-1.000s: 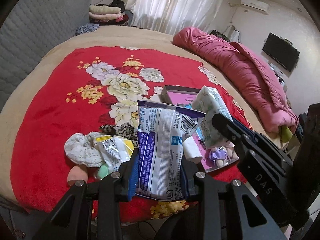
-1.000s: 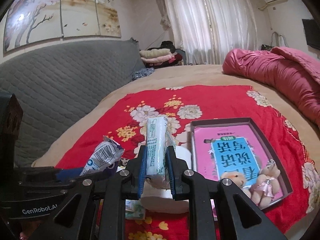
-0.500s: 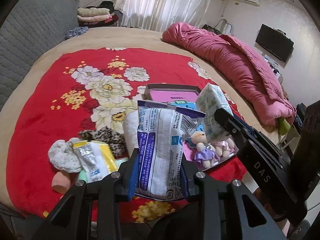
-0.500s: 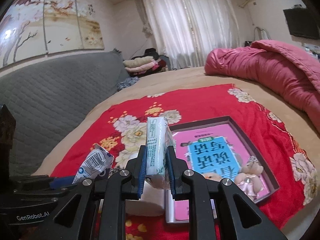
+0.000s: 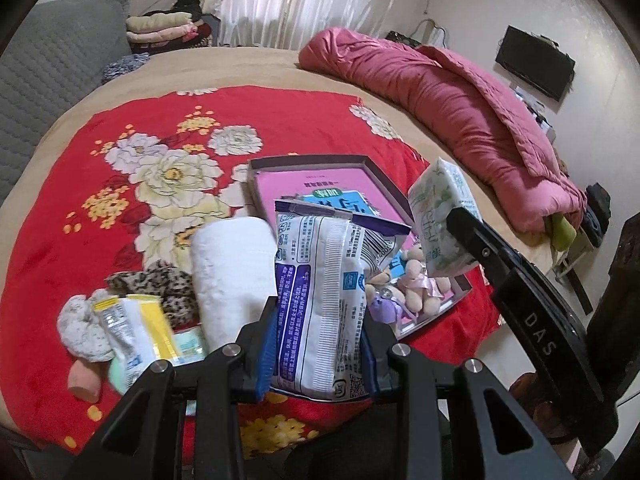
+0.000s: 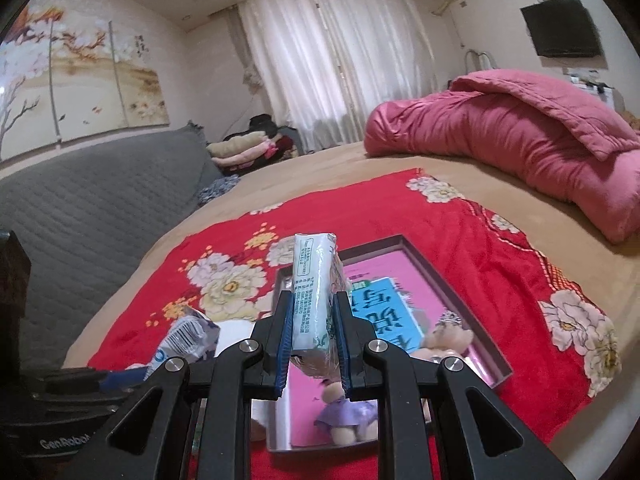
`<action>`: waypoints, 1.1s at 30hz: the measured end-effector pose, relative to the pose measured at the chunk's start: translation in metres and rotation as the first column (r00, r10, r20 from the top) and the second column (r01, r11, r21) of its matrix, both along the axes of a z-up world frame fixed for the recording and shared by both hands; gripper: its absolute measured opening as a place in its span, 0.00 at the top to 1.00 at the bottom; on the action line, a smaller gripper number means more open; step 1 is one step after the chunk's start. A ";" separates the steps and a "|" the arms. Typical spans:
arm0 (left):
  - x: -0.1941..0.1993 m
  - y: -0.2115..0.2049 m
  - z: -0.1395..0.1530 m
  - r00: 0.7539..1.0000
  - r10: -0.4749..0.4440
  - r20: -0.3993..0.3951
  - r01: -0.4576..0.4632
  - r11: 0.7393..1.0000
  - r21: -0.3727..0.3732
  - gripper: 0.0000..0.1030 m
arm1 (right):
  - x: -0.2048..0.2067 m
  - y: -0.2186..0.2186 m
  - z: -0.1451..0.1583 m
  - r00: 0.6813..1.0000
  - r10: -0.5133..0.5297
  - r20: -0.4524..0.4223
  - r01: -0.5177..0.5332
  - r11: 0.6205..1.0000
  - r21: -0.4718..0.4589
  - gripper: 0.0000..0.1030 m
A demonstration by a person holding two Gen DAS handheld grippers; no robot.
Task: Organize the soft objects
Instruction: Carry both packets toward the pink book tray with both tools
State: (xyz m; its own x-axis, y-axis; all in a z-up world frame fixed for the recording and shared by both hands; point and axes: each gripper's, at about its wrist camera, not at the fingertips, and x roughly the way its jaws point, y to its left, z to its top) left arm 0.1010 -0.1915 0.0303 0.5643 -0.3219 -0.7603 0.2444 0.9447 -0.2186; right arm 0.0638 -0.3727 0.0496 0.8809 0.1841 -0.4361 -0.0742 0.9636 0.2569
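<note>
My left gripper (image 5: 318,344) is shut on a white and purple plastic packet (image 5: 320,300), held above the red floral blanket (image 5: 132,160). My right gripper (image 6: 314,344) is shut on a pale green tissue pack (image 6: 314,288), which also shows in the left wrist view (image 5: 440,216), above the grey tray (image 6: 456,292). The tray holds a pink book (image 6: 388,300) and small teddy bears (image 5: 416,284). A rolled white towel (image 5: 232,272), a leopard scrunchie (image 5: 160,284), a grey scrunchie (image 5: 80,328), a yellow sachet (image 5: 132,332) and a pink sponge (image 5: 82,376) lie left of the tray.
A rolled pink quilt (image 5: 460,96) lies along the right of the bed. A grey padded headboard (image 6: 92,200) stands at the left. Folded clothes (image 5: 160,28) are stacked at the back. The bed's front edge is just below the grippers.
Both grippers have moved right and toward the tray with their packs still held. The tray and bears now sit closer under the right gripper.
</note>
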 end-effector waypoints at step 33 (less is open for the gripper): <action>0.052 -0.071 -0.074 0.990 -0.096 -0.099 0.087 0.992 -0.095 0.66 | 0.010 -0.053 -0.030 0.988 -0.136 -0.076 0.139 0.989 0.040 0.80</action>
